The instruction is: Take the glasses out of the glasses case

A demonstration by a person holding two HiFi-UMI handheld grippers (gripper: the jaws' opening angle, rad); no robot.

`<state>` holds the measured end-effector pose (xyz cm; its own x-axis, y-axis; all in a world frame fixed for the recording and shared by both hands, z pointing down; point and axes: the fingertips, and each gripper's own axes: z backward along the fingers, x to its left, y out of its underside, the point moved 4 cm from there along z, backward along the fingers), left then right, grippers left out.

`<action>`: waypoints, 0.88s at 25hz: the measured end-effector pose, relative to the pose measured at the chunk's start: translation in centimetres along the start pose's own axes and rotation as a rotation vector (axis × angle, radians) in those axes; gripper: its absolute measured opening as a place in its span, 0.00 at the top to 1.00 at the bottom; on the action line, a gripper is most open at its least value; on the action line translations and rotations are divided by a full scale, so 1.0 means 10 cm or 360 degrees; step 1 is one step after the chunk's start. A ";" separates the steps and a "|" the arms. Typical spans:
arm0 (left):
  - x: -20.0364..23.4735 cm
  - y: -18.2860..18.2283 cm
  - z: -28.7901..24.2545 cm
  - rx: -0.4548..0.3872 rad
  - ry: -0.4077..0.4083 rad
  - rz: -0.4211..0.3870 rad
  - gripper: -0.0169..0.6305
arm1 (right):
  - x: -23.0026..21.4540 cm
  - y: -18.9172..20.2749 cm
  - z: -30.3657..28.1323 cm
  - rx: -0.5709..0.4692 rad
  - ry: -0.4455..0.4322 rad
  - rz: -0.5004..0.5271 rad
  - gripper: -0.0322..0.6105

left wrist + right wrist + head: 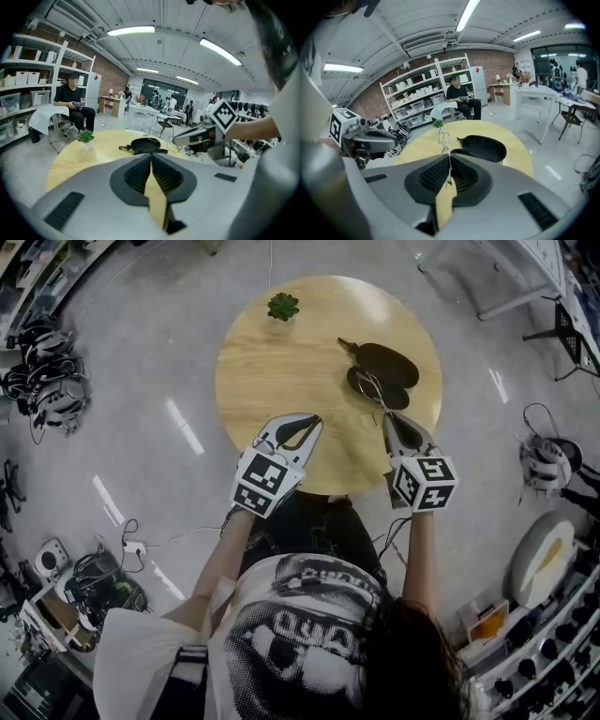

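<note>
The glasses are a thin wire frame, pinched at one slim end between the right gripper's closed jaws. They are held up over the near half of the open black glasses case, at the upper right of the round table. Gripping the wire rather than a lens likely spares the glass. The left gripper hovers at mid-frame over the table's lower edge, jaws together on nothing, seemingly idle since the case lies flat unaided.
</note>
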<state>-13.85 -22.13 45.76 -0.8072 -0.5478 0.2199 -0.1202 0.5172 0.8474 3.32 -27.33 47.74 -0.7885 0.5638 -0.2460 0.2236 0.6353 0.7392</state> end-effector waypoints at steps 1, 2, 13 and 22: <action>-0.02 0.00 -0.03 0.0002 0.0013 -0.0006 0.94 | 0.02 0.03 0.07 -0.0004 0.0005 -0.0017 0.93; -0.05 0.00 -0.06 0.0004 0.0027 -0.0016 0.94 | 0.02 0.07 0.14 -0.0007 0.0013 -0.0036 0.93; -0.62 0.18 0.05 0.0006 0.0158 -0.0122 0.94 | 0.31 0.64 0.94 -0.0110 0.0102 -0.0216 0.93; -1.40 0.50 0.73 -0.0042 0.0256 -0.0253 0.94 | 0.93 1.37 1.66 -0.0220 0.0133 -0.0295 0.93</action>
<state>-7.38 -7.02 43.39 -0.6764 -0.7200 0.1552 -0.2214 0.3997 0.8895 8.60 -4.64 45.14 -0.8548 0.3948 -0.3369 -0.0053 0.6424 0.7663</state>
